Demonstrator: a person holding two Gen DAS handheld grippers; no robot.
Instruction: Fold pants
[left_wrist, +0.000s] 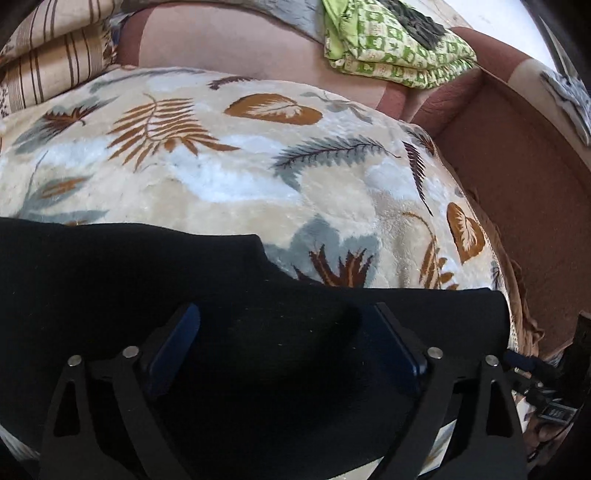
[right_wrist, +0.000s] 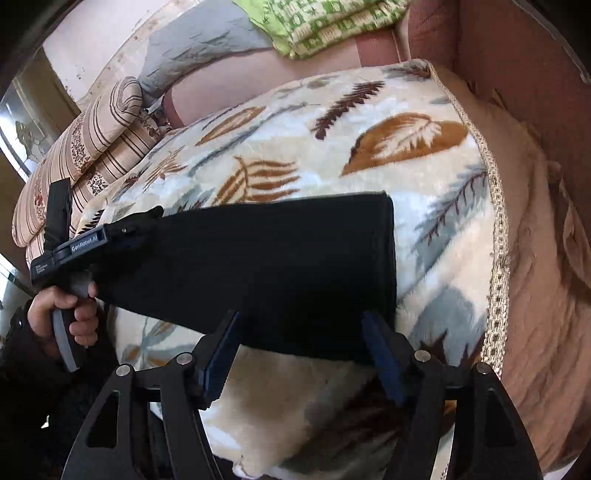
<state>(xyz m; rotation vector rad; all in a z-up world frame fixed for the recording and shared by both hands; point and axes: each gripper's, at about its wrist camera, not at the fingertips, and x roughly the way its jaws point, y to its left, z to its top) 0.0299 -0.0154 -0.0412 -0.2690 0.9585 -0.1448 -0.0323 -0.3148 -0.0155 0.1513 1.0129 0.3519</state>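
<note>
Black pants (right_wrist: 280, 266) lie flat on a leaf-patterned blanket (right_wrist: 388, 122), their hem end toward the right. In the left wrist view the pants (left_wrist: 147, 295) fill the lower half. My left gripper (left_wrist: 286, 325) is open, its blue pads apart just over the dark cloth. It also shows in the right wrist view (right_wrist: 144, 221), held by a hand at the pants' left end. My right gripper (right_wrist: 299, 325) is open, fingers spread at the near edge of the pants close to the hem, holding nothing.
The blanket (left_wrist: 221, 166) covers a cushioned seat with a braided edge (right_wrist: 498, 240). Striped pillows (right_wrist: 85, 155) lie at the far left. A folded green patterned cloth (left_wrist: 395, 40) sits at the back. A brown sofa arm (left_wrist: 517, 177) rises on the right.
</note>
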